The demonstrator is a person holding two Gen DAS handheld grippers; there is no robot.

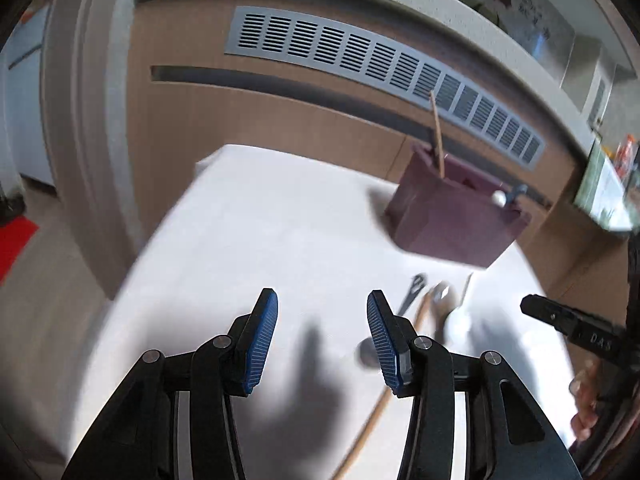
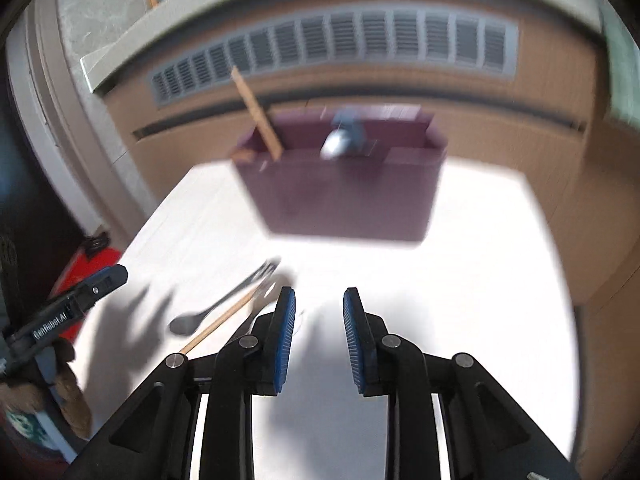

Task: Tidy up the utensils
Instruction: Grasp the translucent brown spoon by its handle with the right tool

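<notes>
White table [image 2: 480, 280], both views blurred. Going left to right in the right wrist view: the left gripper [image 2: 116, 274] pokes in at the left edge over the table's left side; its jaws cannot be told from here. In its own view the left gripper [image 1: 322, 300] has its 2 blue pads wide apart, nothing between them, hovering over bare table.

Next, near-left of centre, loose utensils lie in a close bunch: a dark spoon [image 2: 208, 314] with its bowl toward the near side, a wooden stick [image 2: 224, 322] just beside it, and 1 more metal handle [image 2: 260, 300] whose kind is too blurred to tell. A dark fork end [image 2: 270, 266] sits at the far tip of the bunch.

The right gripper [image 2: 319, 298] is just right of the bunch, pads open with a moderate gap, empty, above the table.

Far centre: a maroon holder [image 2: 344, 196] stands upright at the table's far edge. 1 wooden stick [image 2: 258, 114] leans left out of its left end; a spoon [image 2: 336, 144] with a blue-grey handle sticks up from the middle part.

Behind is a brown cabinet with a grey vent grille [image 2: 340, 44].
</notes>
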